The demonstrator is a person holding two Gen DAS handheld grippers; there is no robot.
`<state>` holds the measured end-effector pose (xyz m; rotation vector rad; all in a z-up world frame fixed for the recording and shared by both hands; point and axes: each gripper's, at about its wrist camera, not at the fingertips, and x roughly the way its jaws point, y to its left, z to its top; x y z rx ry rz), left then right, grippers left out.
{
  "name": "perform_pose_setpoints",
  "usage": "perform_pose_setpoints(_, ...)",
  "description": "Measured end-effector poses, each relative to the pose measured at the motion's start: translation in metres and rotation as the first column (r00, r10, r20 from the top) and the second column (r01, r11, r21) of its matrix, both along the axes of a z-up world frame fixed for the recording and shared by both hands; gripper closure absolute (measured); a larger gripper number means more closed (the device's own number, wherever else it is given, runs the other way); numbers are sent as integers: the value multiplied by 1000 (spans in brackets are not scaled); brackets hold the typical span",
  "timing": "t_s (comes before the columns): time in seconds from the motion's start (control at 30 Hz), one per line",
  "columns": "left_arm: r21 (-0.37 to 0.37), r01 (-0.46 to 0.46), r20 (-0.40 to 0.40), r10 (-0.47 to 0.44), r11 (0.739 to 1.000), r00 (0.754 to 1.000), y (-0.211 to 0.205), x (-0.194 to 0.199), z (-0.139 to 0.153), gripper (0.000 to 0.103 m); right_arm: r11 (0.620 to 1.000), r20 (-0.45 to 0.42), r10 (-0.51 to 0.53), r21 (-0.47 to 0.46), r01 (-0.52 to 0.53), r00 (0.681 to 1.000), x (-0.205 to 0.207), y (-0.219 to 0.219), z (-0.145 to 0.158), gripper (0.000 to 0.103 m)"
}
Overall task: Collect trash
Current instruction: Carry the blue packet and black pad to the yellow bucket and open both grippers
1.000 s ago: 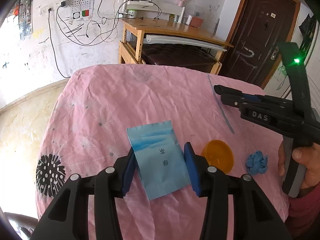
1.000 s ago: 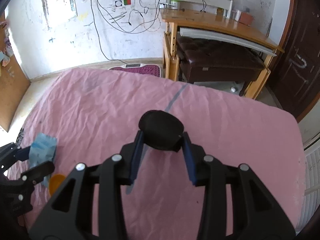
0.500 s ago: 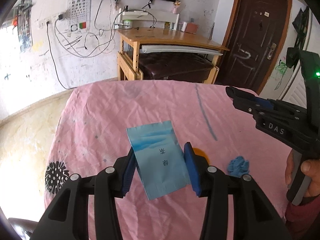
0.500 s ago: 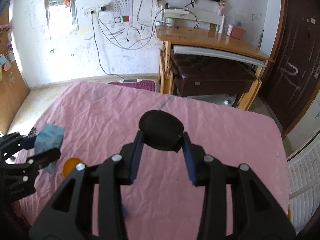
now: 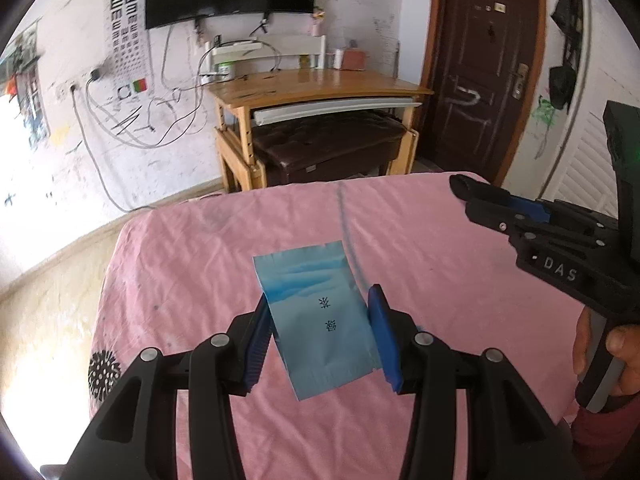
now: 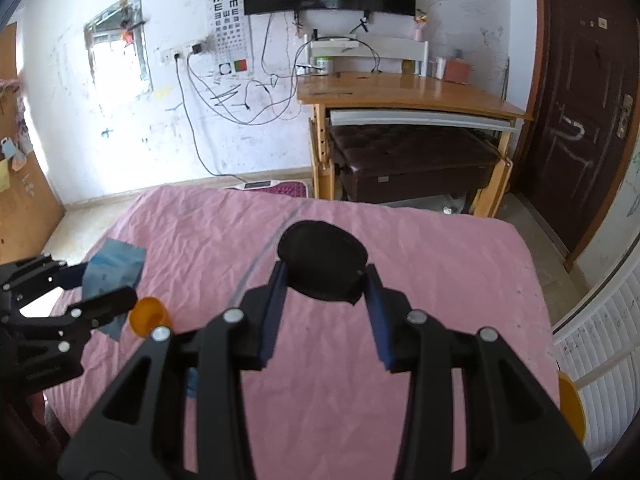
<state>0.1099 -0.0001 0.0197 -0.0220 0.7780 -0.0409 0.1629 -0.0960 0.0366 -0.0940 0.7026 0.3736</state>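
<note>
Trash is already in both grips: my left gripper (image 5: 320, 328) has its fingers clamped on a blue foil sachet (image 5: 318, 316), my right gripper (image 6: 322, 292) on a black round lid (image 6: 322, 260), both above the pink tabletop (image 6: 420, 264). Next I need a bin, and none shows; an orange cap (image 6: 149, 316) remains.

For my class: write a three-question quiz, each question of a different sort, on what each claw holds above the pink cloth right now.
1. True or false: the left claw is shut on a blue packet.
2. The right claw grips: A) an orange cap, B) a black round piece, C) nothing.
3. Fill in: the orange cap lies on the pink ____.

Key: 1 true; 2 B; 3 cloth.
</note>
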Motion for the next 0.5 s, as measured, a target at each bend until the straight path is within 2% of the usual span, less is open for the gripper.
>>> perform_pose_setpoints(0.5, 97, 152, -8, -152, 984, 988, -91, 17, 12, 60, 990, 4, -123, 70, 122, 992, -5, -84, -10, 66)
